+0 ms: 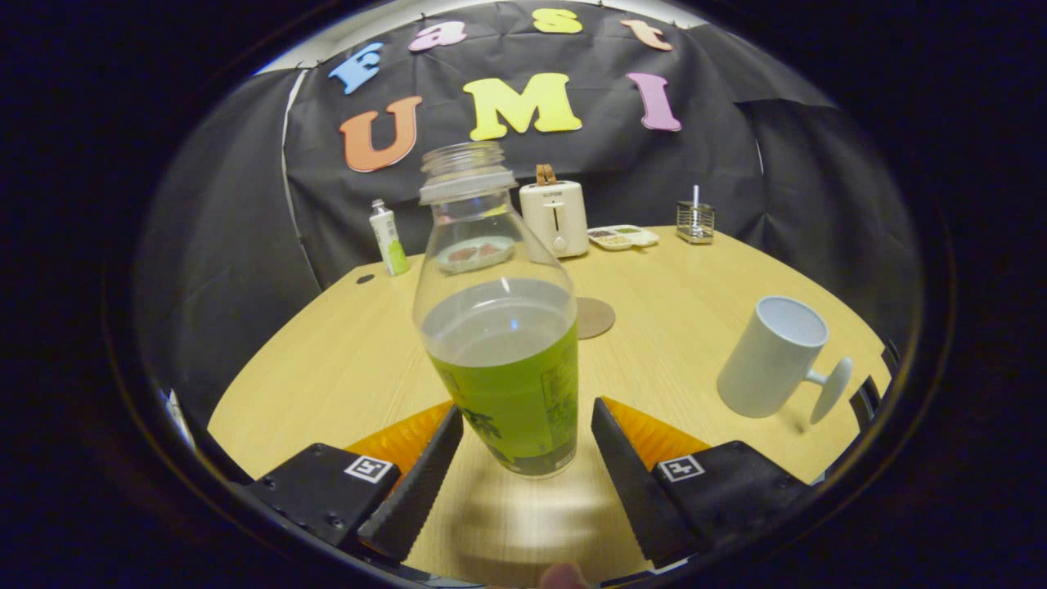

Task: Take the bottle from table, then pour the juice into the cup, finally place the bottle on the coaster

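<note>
Two fingers of the gripper [523, 474] stand wide apart at the bottom centre of the frame, with the open-necked juice bottle [501, 327] upright between them on the wooden table [327, 368]; neither finger touches it, though the left one looks very close to its lower side while a clear gap shows on the right. The bottle is clear plastic, about half full of green juice, with no cap on its neck. The main risk appears to be an uneven close: because the bottle sits nearer the left finger, that finger would likely meet it first and could push or tip it, and an uncapped bottle that tips would spill. A grip taken this low on the label might also let the top-heavy neck swing when lifted, and soft plastic squeezed hard could bulge and raise the liquid. The white cup [773, 360] stands at the right of the frame, well apart from the bottle, with its handle turned away to the right; a hasty pour could miss its mouth. The round coaster [595, 317] lies just behind the bottle, near the centre. The gripper is held low and roughly level, pointing forward across the tabletop, centred slightly right of the bottle. A toaster [556, 217] stands far back, above the centre of the frame.
</note>
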Tool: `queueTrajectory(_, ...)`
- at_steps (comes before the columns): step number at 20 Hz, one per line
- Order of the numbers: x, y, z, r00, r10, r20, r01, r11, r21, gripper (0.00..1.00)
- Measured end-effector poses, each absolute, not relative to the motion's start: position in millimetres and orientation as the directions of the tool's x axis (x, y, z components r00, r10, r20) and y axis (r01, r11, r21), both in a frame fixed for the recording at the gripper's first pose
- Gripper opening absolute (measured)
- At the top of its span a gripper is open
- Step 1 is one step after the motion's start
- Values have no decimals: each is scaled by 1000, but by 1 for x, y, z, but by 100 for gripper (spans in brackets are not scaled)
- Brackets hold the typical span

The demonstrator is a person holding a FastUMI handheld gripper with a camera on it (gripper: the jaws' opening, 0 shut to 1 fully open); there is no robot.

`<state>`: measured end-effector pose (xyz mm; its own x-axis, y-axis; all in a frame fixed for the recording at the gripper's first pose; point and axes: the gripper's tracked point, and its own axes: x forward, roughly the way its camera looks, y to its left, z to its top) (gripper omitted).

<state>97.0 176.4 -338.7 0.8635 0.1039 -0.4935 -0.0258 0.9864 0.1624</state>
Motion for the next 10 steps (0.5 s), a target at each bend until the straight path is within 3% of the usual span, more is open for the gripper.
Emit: queueTrajectory(10, 94, 168, -327, 822, 187, -538, -23, 955, 297, 84)
